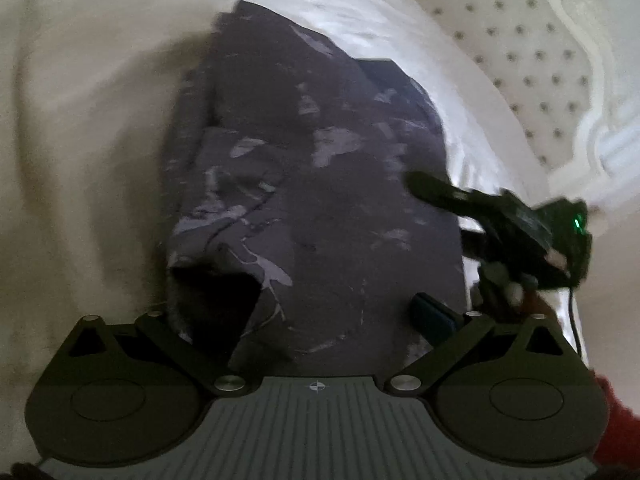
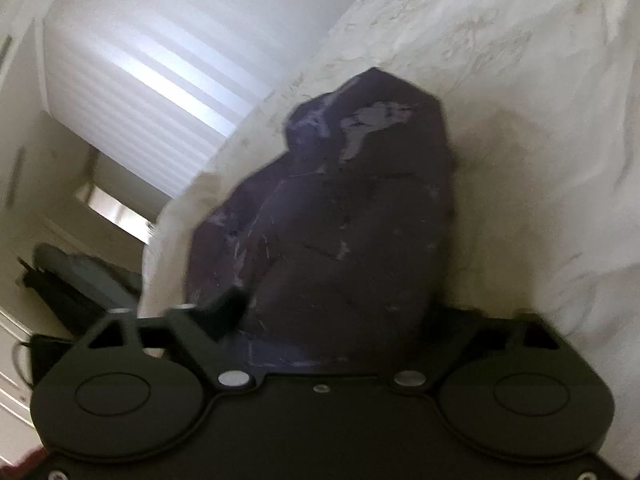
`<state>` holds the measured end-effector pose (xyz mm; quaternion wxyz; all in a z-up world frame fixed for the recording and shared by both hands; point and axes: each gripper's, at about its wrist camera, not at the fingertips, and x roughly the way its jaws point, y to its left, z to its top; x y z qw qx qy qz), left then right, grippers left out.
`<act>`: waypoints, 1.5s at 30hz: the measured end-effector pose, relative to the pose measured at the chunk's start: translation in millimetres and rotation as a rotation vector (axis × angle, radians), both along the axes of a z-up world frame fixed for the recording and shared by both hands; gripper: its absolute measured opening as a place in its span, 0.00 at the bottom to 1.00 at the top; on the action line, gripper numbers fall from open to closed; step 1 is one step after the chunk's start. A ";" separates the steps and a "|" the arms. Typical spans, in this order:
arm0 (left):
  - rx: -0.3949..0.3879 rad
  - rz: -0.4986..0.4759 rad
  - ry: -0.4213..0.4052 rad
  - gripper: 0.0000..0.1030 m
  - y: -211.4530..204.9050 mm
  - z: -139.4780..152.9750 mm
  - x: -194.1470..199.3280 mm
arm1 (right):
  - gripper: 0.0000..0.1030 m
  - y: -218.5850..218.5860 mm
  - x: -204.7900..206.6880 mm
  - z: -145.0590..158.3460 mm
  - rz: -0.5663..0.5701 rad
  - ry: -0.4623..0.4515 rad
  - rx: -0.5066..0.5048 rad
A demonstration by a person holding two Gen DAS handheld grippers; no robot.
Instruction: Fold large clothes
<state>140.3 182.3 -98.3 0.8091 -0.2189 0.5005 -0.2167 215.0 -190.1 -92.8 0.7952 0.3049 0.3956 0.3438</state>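
Observation:
A dark purple-grey garment (image 1: 320,200) with pale printed marks lies folded in layers on the cream bed cover (image 1: 80,160). My left gripper (image 1: 316,320) is spread wide at its near edge. The cloth lies between and over the fingers, and only the right blue fingertip (image 1: 432,316) shows. The right gripper (image 1: 480,208) shows in the left wrist view at the garment's right edge, blurred. In the right wrist view the garment (image 2: 340,220) fills the space between my right gripper's (image 2: 332,320) fingers. Only the left finger (image 2: 228,304) shows, and the cloth hides the other.
A tufted cream headboard (image 1: 520,68) and white bedding (image 1: 360,20) lie beyond the garment. In the right wrist view a window with blinds (image 2: 140,72), a dark object (image 2: 72,280) on the floor and white drawers (image 2: 12,380) show at left.

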 end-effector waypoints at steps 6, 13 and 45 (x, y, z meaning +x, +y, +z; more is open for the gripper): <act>-0.091 -0.055 -0.013 0.99 -37.6 -0.1 10.2 | 0.70 -35.4 6.7 11.1 -0.020 -0.018 0.002; -0.140 -0.130 -0.080 0.99 -121.6 -21.5 60.5 | 0.71 -112.8 45.9 33.4 -0.145 -0.060 -0.110; 0.342 0.000 -0.528 0.94 -166.2 32.6 13.3 | 0.99 -171.3 -15.7 83.9 -0.587 -0.200 -0.511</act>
